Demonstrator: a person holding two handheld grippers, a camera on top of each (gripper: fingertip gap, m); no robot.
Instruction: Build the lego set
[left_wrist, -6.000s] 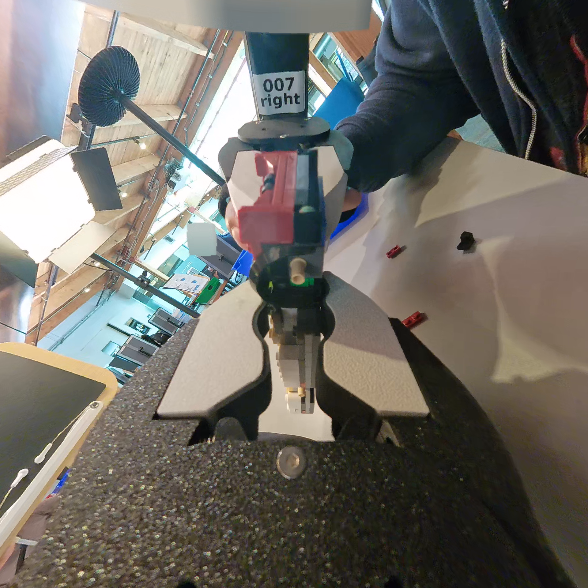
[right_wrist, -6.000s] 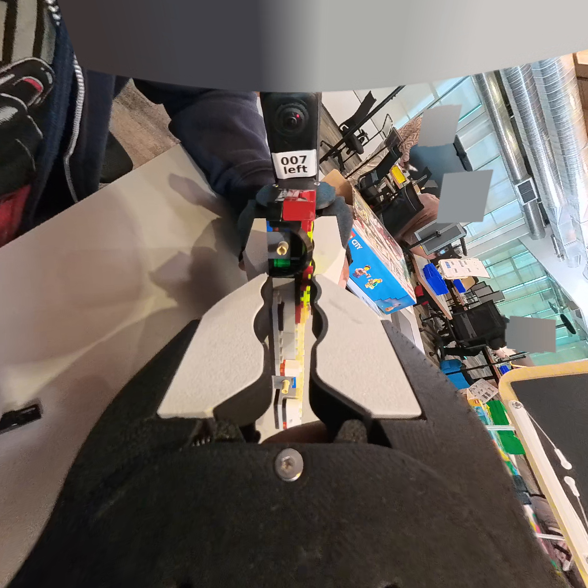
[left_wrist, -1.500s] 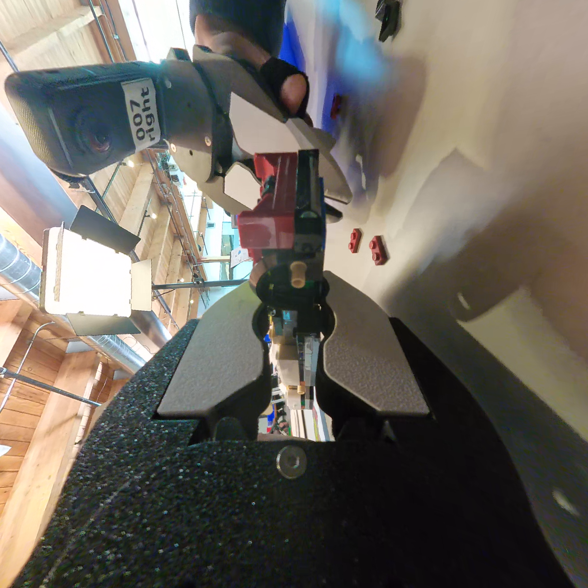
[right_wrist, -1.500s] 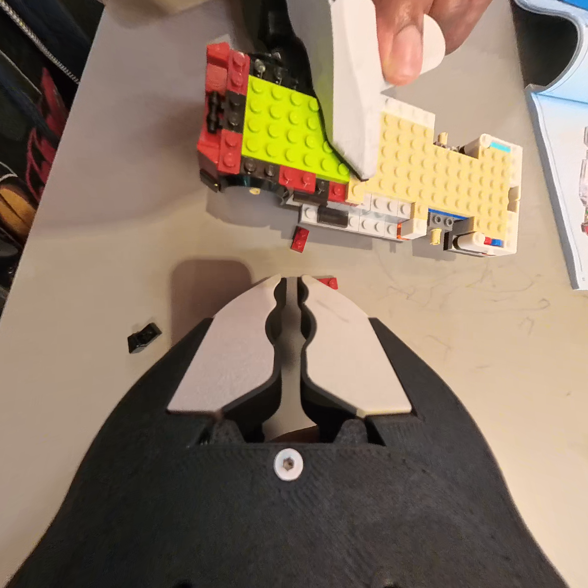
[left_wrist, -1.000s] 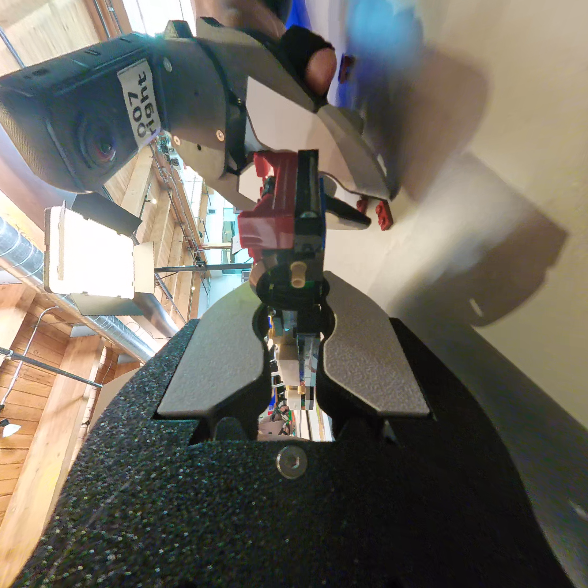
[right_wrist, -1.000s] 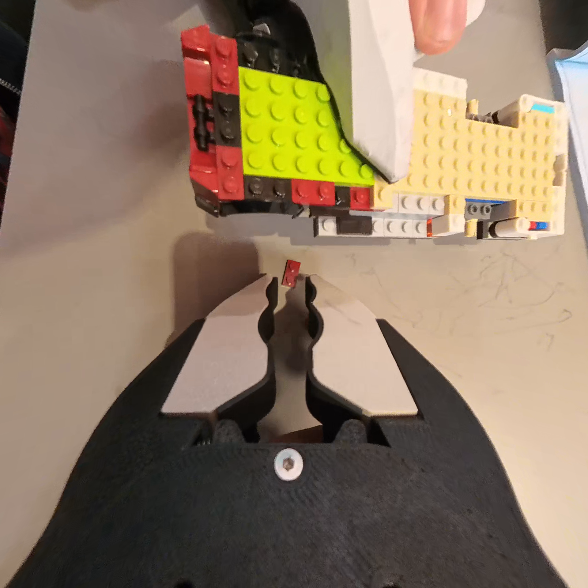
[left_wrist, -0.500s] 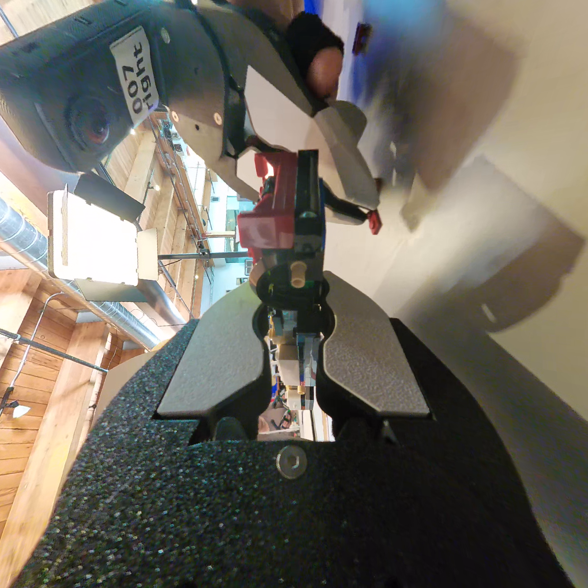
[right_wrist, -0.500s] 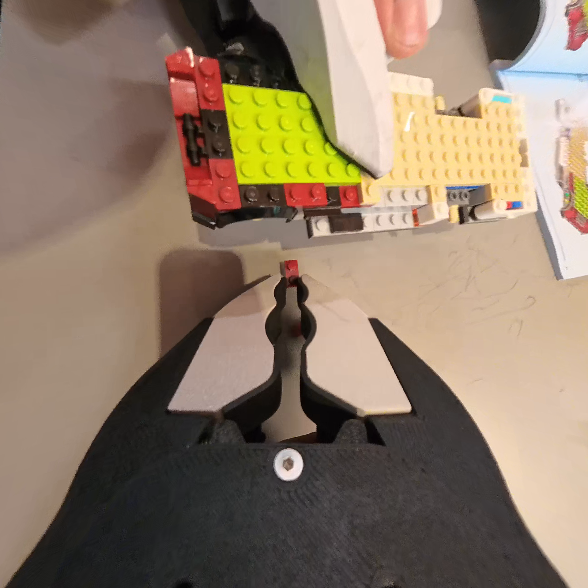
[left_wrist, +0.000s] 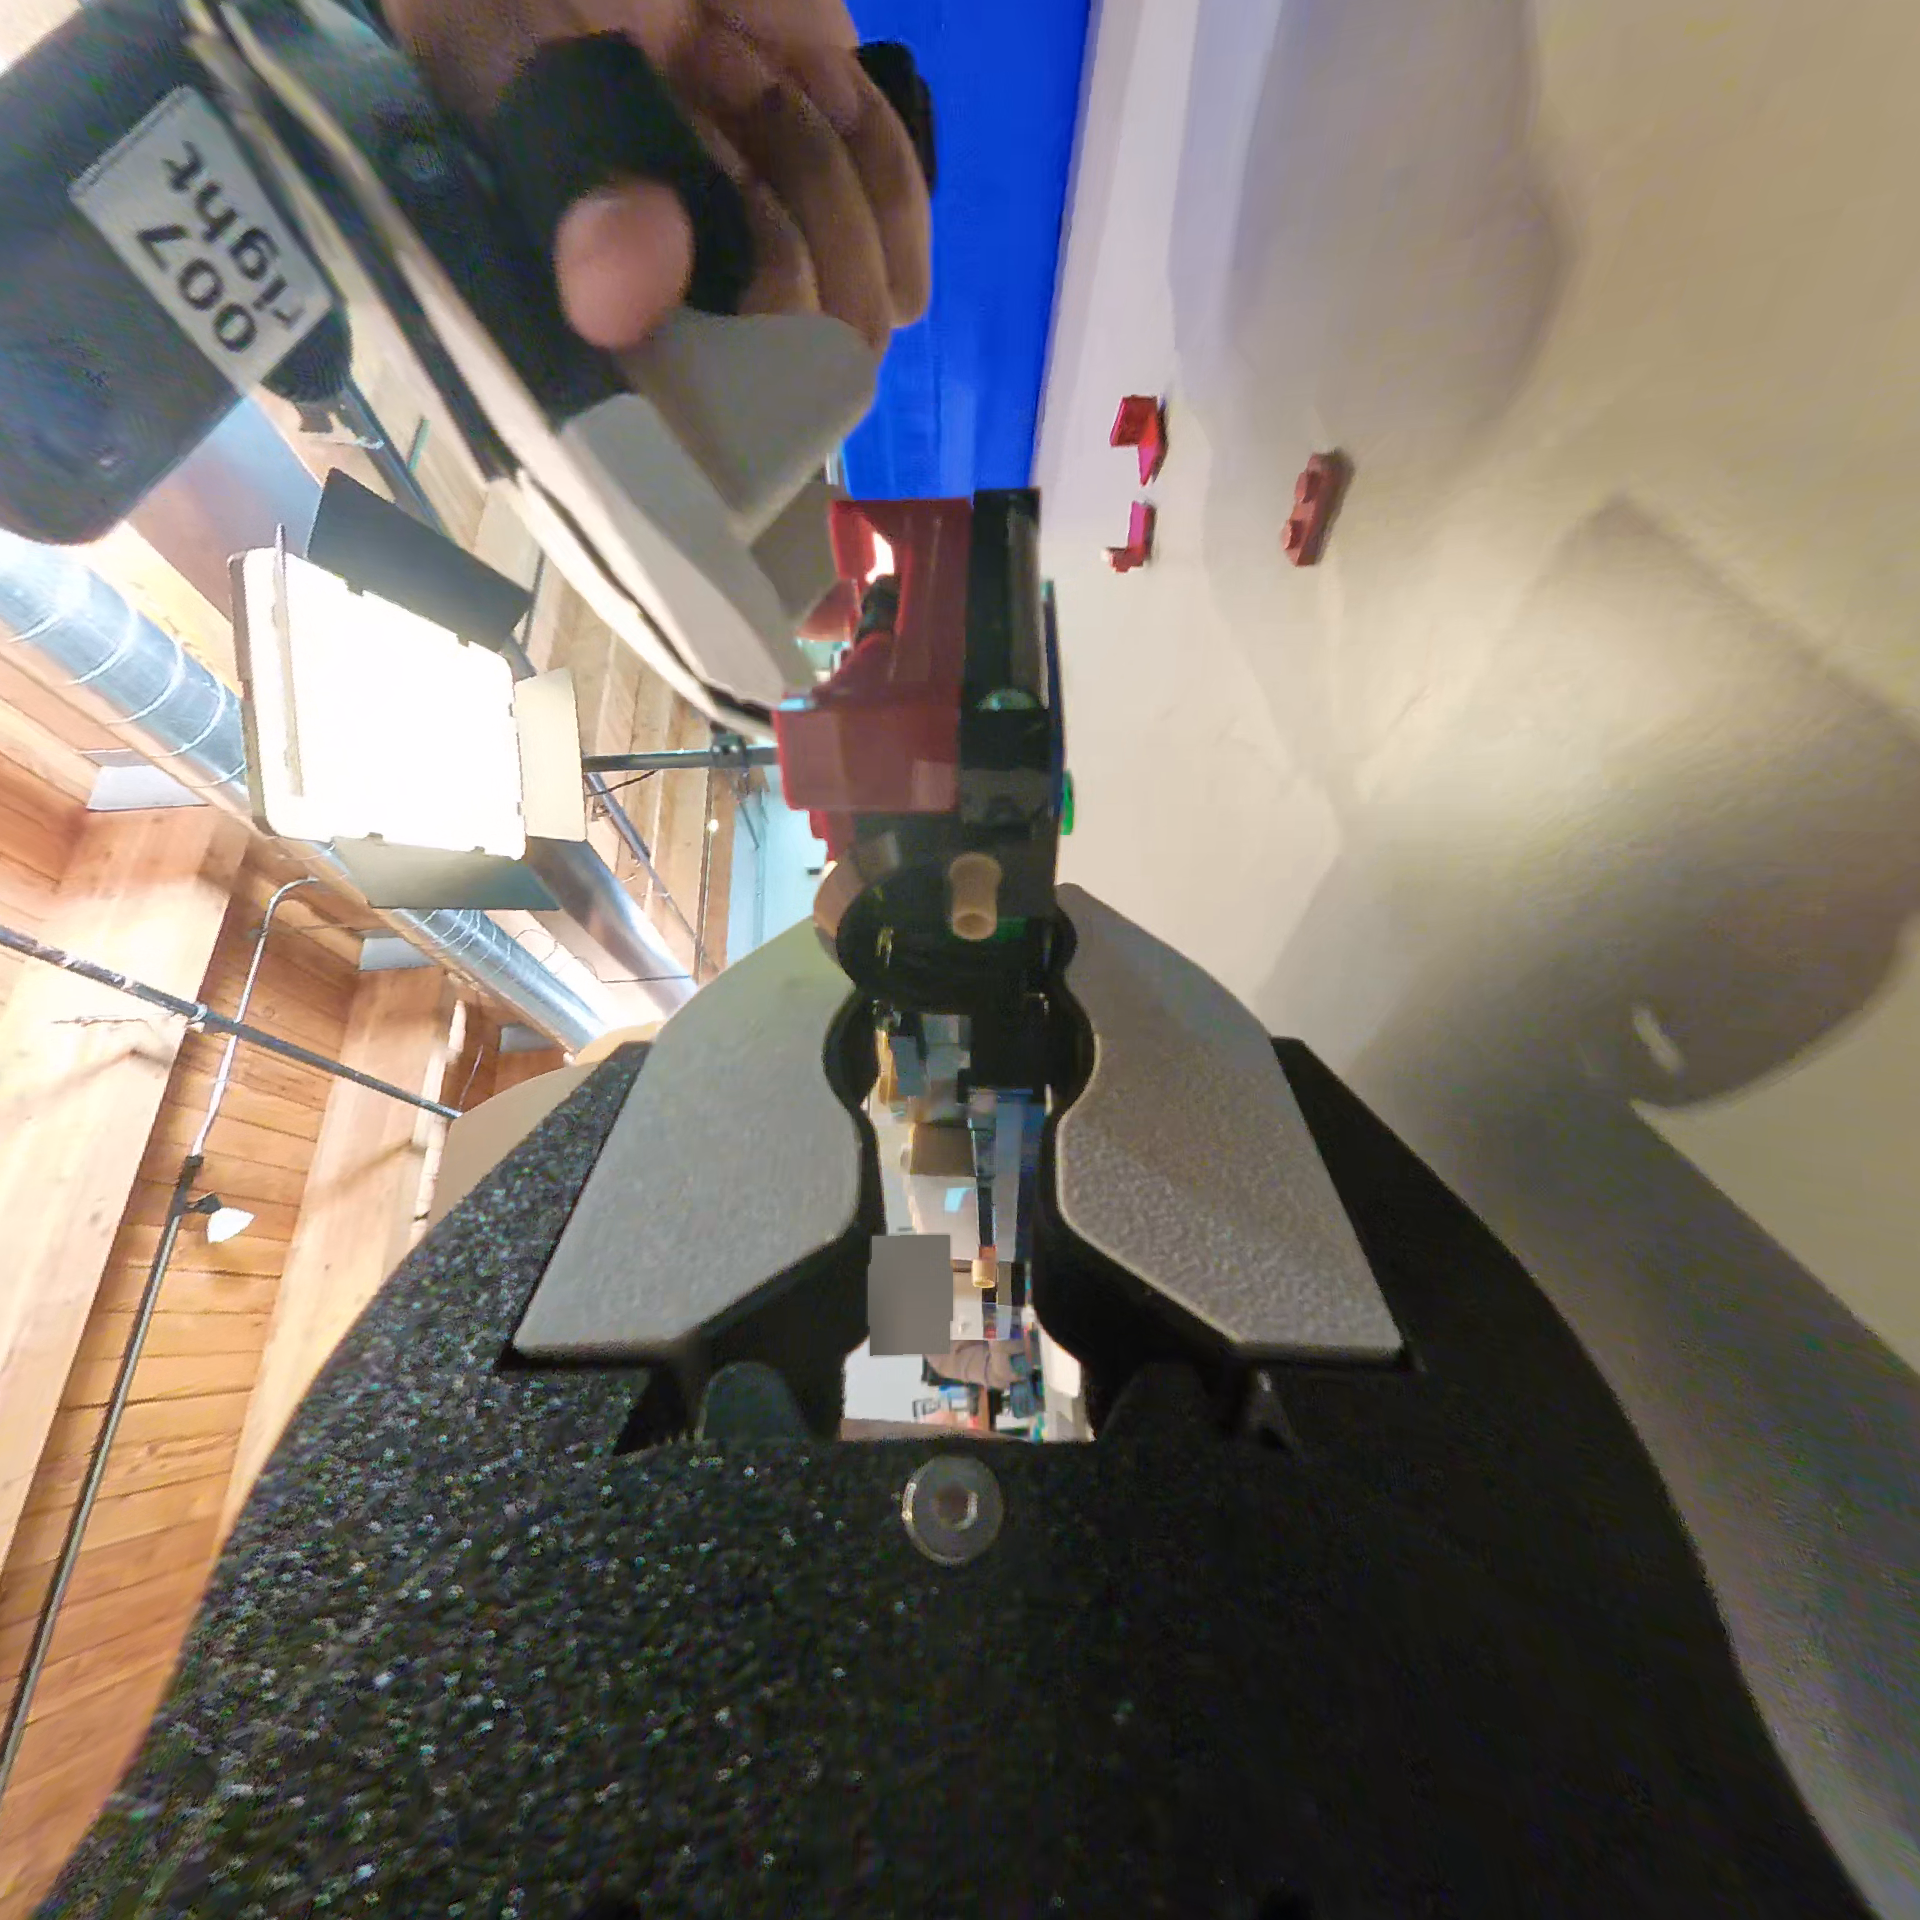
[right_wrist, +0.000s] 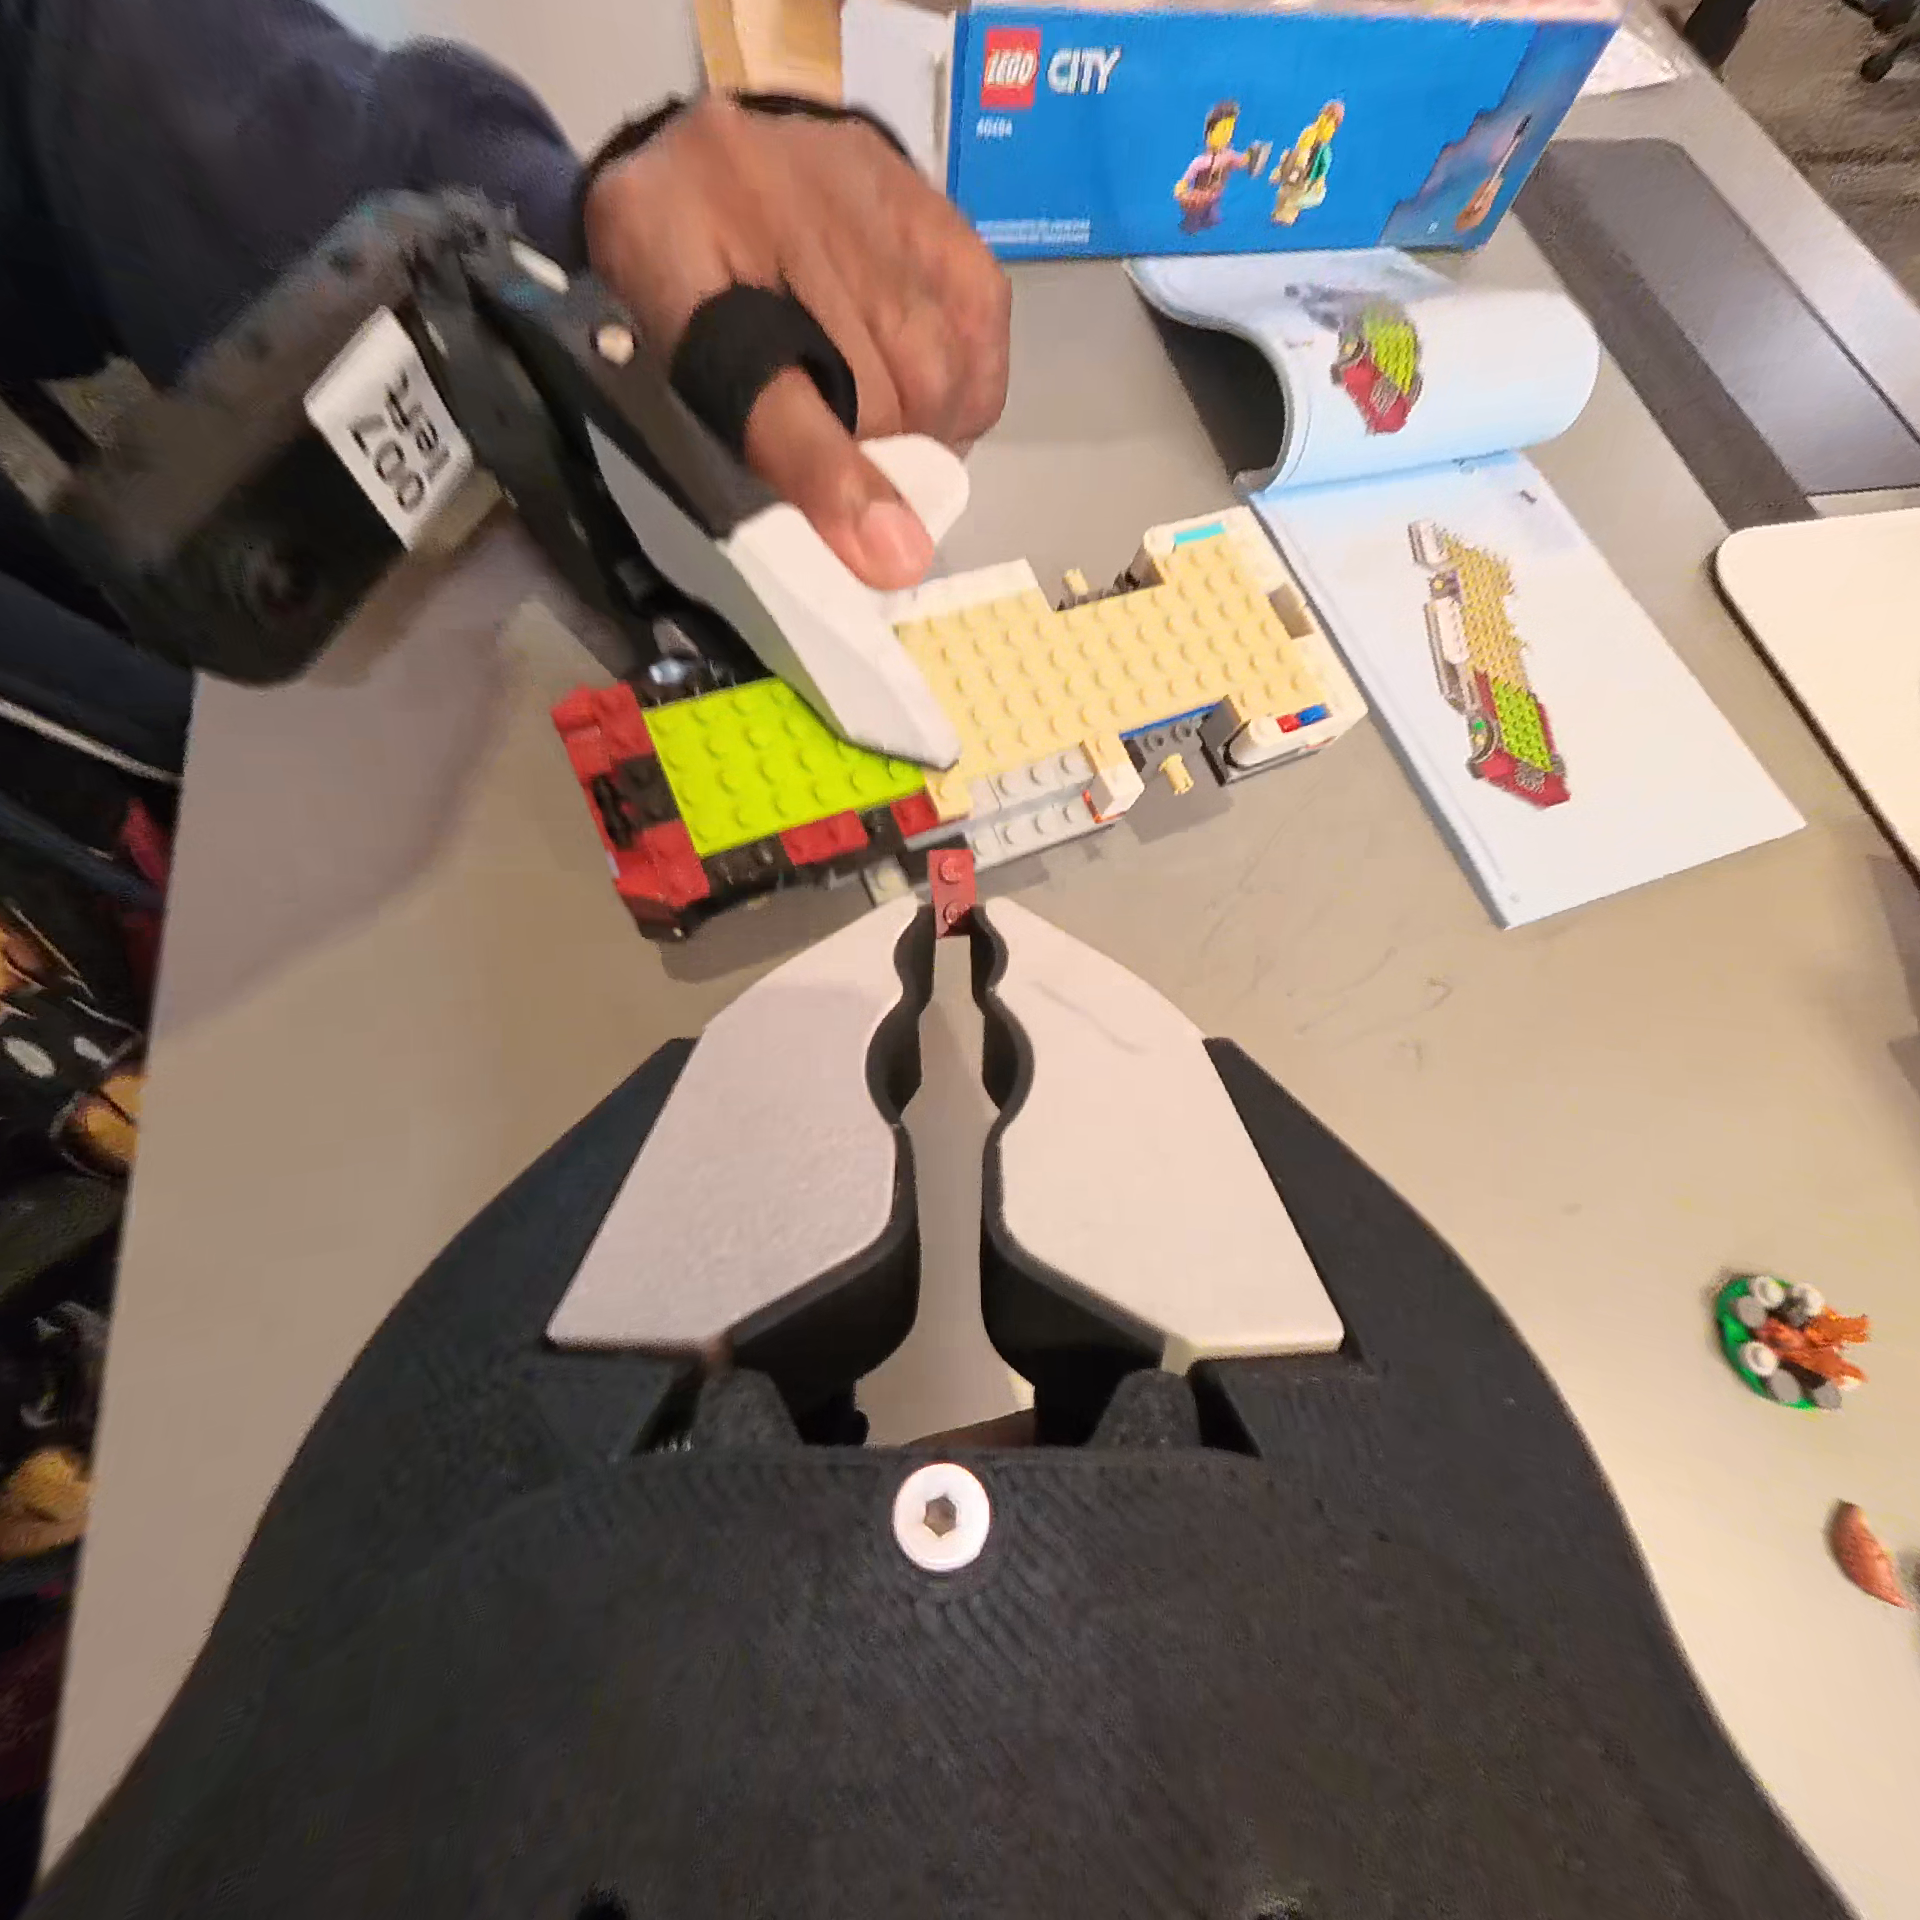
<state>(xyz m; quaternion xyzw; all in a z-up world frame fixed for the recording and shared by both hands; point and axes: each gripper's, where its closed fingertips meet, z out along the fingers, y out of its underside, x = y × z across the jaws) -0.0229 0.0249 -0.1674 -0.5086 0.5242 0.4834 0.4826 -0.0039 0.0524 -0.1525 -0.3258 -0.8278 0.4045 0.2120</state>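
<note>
At frame centre, your right gripper (right_wrist: 951, 920) pinches a small red plate (right_wrist: 952, 891); your left gripper (left_wrist: 961, 966) clamps the brick vehicle (right_wrist: 935, 717).

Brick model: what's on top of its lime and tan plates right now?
The left gripper's pale finger lies across the brick model where lime meets tan; whatever sits beneath that finger is covered.

Left wrist cam rolled sideways, close along its tongs (left_wrist: 956, 935), counter (left_wrist: 1558, 727) running up the right side; right wrist cam looks down on the counter (right_wrist: 1299, 1018) from nearby; both share the brick model (right_wrist: 935, 727).
</note>
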